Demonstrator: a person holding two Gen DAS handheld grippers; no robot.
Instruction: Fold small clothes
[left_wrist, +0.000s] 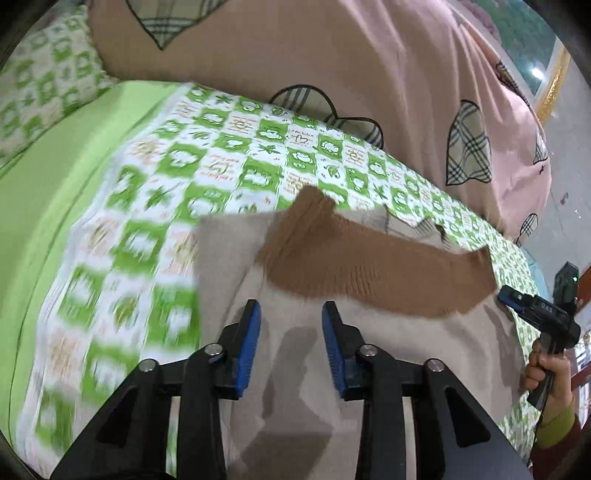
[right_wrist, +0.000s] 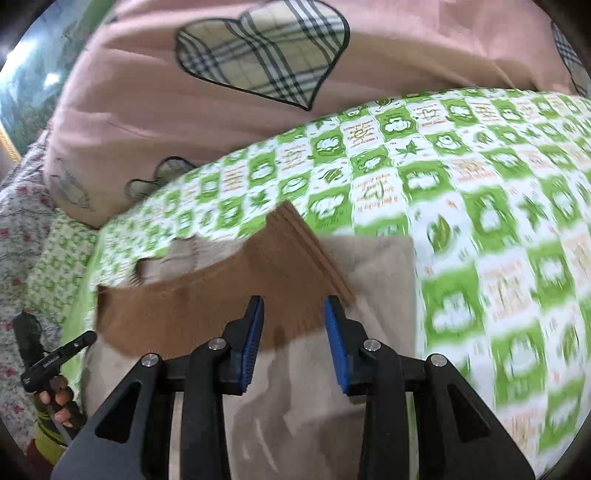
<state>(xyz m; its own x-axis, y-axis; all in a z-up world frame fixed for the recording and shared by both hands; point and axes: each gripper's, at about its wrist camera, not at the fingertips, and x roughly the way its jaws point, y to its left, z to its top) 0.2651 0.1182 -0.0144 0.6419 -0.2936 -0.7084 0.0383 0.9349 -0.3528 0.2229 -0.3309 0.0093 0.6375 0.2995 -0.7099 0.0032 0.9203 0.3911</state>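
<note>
Beige garment (left_wrist: 295, 369) on bed (left_wrist: 229, 158)

Both hand-held grippers, left (left_wrist: 291, 314) and right (right_wrist: 294, 308), gaped empty above it; its brown band (left_wrist: 369, 269) ran crosswise ahead, edges blurred.

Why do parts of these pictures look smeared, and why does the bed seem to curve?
Left wrist view: the green checked sheet smears at lower left from motion, while the left gripper stays sharp, its shadow falling on the beige garment. Right wrist view: the sheet smears at right. In both, the fisheye lens bends straight lines.

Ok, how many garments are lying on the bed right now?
1 visible: the beige garment with a brown ribbed band, on the green checked sheet. More may be hidden beneath it.
</note>
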